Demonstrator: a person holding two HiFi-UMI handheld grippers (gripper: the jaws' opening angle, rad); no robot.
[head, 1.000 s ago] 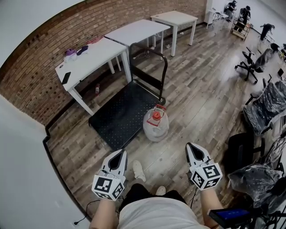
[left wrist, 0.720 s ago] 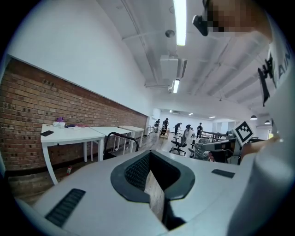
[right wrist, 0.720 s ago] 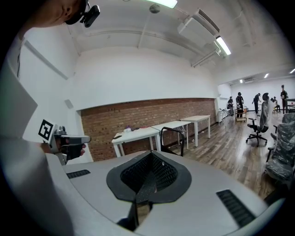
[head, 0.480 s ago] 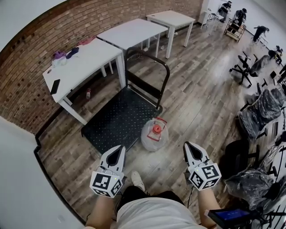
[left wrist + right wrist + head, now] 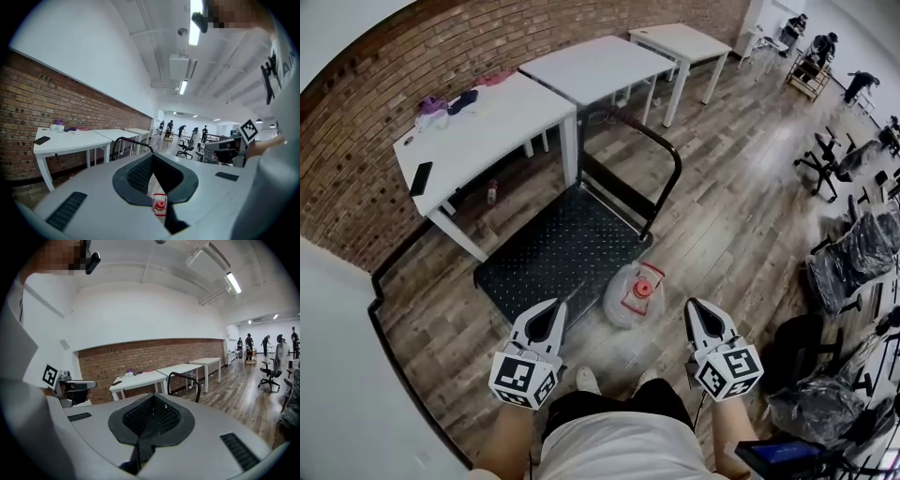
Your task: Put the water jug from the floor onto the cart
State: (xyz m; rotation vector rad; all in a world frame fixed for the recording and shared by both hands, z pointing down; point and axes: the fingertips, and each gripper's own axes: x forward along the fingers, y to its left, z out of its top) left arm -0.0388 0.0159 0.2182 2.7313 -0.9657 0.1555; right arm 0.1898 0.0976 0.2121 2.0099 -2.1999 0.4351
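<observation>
The clear water jug (image 5: 630, 298) with a red cap (image 5: 645, 286) lies tilted on the wood floor, against the near right corner of the black cart platform (image 5: 553, 253). The cart's black handle (image 5: 664, 169) rises at its far end. My left gripper (image 5: 549, 317) hovers just left of and short of the jug, jaws a narrow slit apart; through that slit the red cap (image 5: 160, 205) shows. My right gripper (image 5: 702, 317) hovers to the jug's right, shut and holding nothing. Both grippers (image 5: 155, 185) (image 5: 150, 420) point level toward the cart.
White tables (image 5: 487, 127) stand along the brick wall (image 5: 384, 103) behind the cart, with a phone (image 5: 421, 178) on the nearest. Office chairs (image 5: 825, 155) and black-wrapped chairs (image 5: 862, 258) fill the right side. People stand far off. My shoes (image 5: 586, 378) are below.
The person has stepped forward: the jug and cart now lie closer to both grippers. Both grippers have kept their pose and spacing, and their jaws look the same.
</observation>
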